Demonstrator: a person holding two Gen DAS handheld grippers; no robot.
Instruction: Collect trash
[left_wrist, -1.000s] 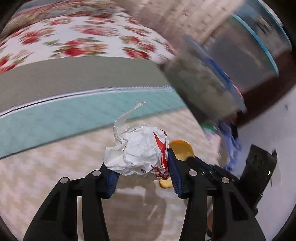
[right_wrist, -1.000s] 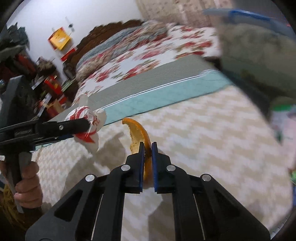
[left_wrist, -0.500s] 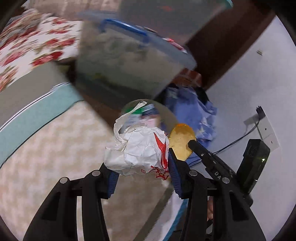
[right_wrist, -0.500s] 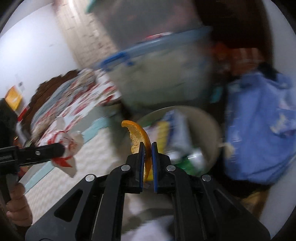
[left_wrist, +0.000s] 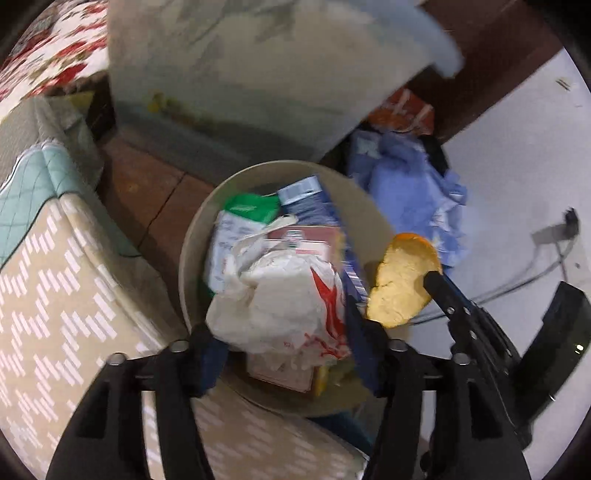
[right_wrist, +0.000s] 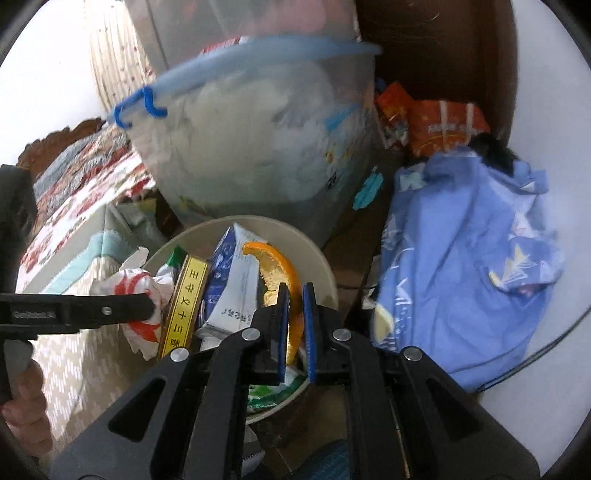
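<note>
My left gripper is shut on a crumpled white wrapper with red print and holds it over the round beige trash bin. The bin is full of cartons and packets. My right gripper is shut on an orange peel and holds it over the same bin. In the left wrist view the peel hangs just right of the wrapper. In the right wrist view the wrapper sits at the bin's left rim.
A bed with a beige zigzag cover lies left of the bin. A clear storage box with a blue lid stands behind it. Blue clothing and an orange packet lie to the right, by a white wall.
Both grippers have swung right from over the bed to above the trash bin, each still holding its item. The bin now sits directly under the wrapper and peel.
</note>
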